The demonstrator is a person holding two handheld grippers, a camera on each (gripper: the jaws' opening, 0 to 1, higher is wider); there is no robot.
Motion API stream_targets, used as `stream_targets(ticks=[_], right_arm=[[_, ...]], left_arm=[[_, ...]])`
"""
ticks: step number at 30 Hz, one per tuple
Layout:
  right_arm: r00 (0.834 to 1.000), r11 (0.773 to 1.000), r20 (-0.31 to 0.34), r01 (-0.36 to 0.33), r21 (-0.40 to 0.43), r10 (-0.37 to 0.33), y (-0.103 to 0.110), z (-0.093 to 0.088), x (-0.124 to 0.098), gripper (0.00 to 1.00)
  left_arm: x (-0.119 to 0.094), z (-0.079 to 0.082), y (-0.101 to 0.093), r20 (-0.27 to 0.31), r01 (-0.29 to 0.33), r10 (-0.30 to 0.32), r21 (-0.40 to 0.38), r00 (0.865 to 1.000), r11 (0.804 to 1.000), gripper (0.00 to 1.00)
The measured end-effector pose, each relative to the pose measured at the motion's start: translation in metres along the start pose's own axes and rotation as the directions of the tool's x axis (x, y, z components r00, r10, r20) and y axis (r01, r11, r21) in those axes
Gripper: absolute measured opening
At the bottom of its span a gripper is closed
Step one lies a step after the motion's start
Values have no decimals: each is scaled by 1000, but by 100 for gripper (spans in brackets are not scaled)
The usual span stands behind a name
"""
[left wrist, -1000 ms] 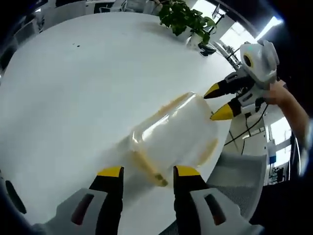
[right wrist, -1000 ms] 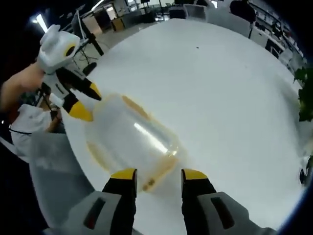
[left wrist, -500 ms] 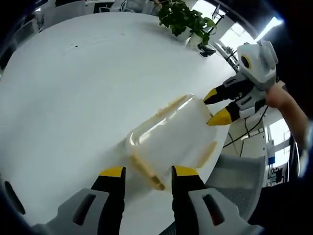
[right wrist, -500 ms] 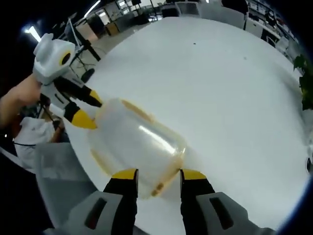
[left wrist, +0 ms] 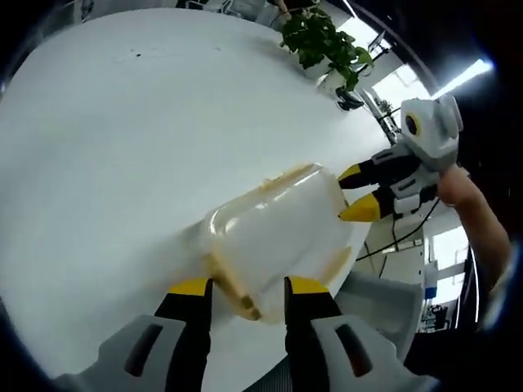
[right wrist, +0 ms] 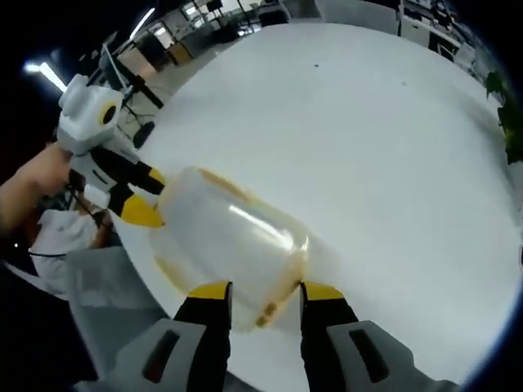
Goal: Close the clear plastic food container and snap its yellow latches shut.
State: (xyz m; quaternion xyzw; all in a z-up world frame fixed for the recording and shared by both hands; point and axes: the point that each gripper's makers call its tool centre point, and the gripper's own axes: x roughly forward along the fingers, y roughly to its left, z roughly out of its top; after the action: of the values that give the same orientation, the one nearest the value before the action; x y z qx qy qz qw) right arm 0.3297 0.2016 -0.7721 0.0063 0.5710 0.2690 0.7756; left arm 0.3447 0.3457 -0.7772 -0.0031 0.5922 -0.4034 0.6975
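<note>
On a wide white table (left wrist: 122, 122), near its edge, the clear plastic food container (left wrist: 274, 237) lies between my two grippers, its lid down over the body as far as the blur lets me judge. A grey chair (left wrist: 384, 310) stands just past the table edge in the left gripper view, and it shows again at the lower left of the right gripper view. A potted green plant (left wrist: 323, 37) sits at the far side of the table.

My left gripper (left wrist: 245, 287) has its jaws parted, one on each side of the container's near end, where a yellow latch (left wrist: 233, 290) runs along the rim; whether the tips touch the plastic I cannot tell. My right gripper (right wrist: 263, 287) is likewise spread open, its yellow-tipped jaws flanking the opposite end, with another yellow latch (right wrist: 278, 298) between them. In the left gripper view, the right gripper comes in from the right, both tips at the container's far end. A second strip of yellow (left wrist: 282, 174) lines the container's far long edge. Whether any latch is snapped shut is unclear.
</note>
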Motion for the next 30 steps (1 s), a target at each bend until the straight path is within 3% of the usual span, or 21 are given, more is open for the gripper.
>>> stream_targets(ticks=[10,11,12,13,14,21,30], right_arm=[[1000,999,-20,-23,26,24,1,0,2,29],[999,999,-24,-22,26,23,1,0,2,29],[999,999,-35,-21,26,22,2,-2,2,29],[999,999,-37,-20,31,22,3,-1,3,29],[999,999,-38,-20,32,22,2,-2,3,28],[995,985,1,-97,142,98,2,-4,4,27],[998,990,-37,-53,134,59,5,-2,5,26]], left_arm=[[2,-1,-2,-5,21,-21,-36,1000,999,30],[2,-1,-5,-6,48,-48,-23,999,999,28],[2,-10,-1,-47,17,-20,-68,999,998,28],[6,-3,1,-4,31,-31,-56,1000,998,28],[6,-3,0,-8,32,-33,-63,999,998,28],[9,-3,-3,-11,35,-36,-91,999,995,28],[10,-1,-7,-28,33,-36,-86,999,996,27]])
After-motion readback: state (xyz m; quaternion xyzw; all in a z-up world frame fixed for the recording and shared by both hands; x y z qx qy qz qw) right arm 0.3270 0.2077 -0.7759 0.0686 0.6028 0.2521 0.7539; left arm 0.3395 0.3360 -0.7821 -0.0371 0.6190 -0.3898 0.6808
